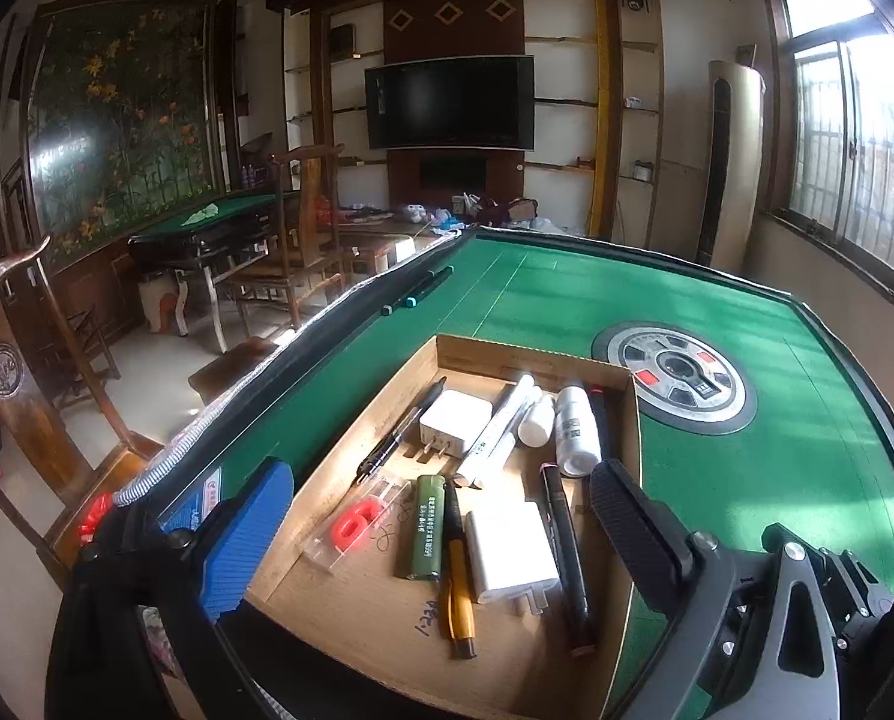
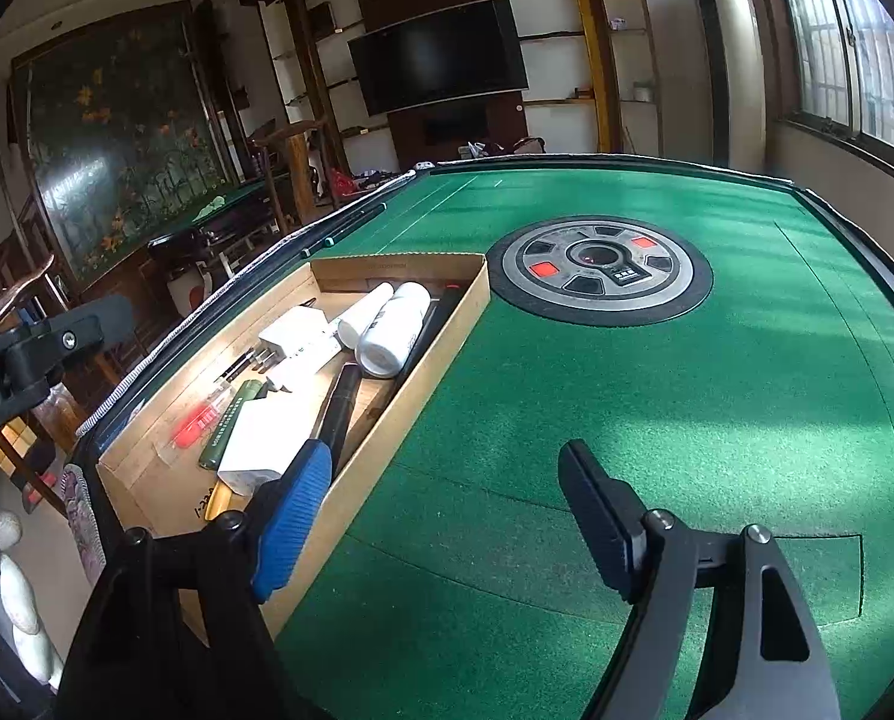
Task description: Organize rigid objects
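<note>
A shallow cardboard box [image 1: 531, 360] lies on the green table and holds several rigid items: two white chargers [image 1: 510, 552], a green battery [image 1: 426, 528], white bottles [image 1: 576, 432], a white marker [image 1: 498, 426], black pens [image 1: 567, 552], an orange pen [image 1: 459, 594] and a red packaged piece [image 1: 357, 525]. My left gripper [image 1: 441, 495] is open and empty, hovering over the box's near half. My right gripper [image 2: 444, 468] is open and empty, above the felt just right of the box [image 2: 387, 426]. Two dark pens [image 1: 420, 291] lie by the table's far left edge.
A round control panel [image 1: 675, 378] sits in the middle of the table [image 2: 687, 390]. The raised table rim [image 1: 855, 372] runs along the right and far sides. Wooden chairs [image 1: 303, 228] and a second green table [image 1: 207, 228] stand to the left on the floor.
</note>
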`<move>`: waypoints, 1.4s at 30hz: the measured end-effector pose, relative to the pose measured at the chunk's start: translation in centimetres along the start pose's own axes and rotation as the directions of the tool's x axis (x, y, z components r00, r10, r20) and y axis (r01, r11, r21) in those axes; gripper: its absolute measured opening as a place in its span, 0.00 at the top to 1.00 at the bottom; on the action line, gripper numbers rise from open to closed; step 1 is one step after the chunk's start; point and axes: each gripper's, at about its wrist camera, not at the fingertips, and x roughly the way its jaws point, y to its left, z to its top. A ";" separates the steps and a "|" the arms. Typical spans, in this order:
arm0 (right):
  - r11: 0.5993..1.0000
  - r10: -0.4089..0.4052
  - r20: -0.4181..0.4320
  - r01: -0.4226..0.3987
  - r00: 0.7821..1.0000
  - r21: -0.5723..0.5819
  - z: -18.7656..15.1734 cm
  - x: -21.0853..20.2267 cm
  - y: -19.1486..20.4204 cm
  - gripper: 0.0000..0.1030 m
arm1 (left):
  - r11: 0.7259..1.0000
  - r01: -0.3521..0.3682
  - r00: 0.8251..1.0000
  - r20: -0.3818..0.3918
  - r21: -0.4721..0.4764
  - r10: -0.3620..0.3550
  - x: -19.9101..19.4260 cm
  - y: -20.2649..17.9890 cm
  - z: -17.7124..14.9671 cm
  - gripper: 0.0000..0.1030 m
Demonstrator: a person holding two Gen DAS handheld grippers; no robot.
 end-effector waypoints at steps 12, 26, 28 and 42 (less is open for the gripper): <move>0.989 0.065 -0.041 -0.059 0.997 0.137 -0.2 1.0 -2.6 0.20 | 0.997 -0.014 1.000 -0.021 0.070 0.015 0.5 -2.8 -0.2 0.02; 0.992 0.057 -0.056 -0.051 0.997 0.113 -0.3 1.4 -2.0 0.19 | 0.997 -0.014 0.998 -0.061 0.070 0.018 2.0 -2.9 -0.9 0.02; 0.993 0.045 -0.060 -0.038 0.997 0.113 -0.4 1.4 -1.9 0.19 | 0.998 -0.014 0.998 -0.065 0.067 0.018 2.2 -2.7 -1.1 0.02; 0.993 -0.006 -0.097 0.018 0.995 0.120 -0.5 1.8 -1.9 0.19 | 1.000 0.000 0.999 -0.051 0.011 0.001 1.3 -0.5 -1.0 0.02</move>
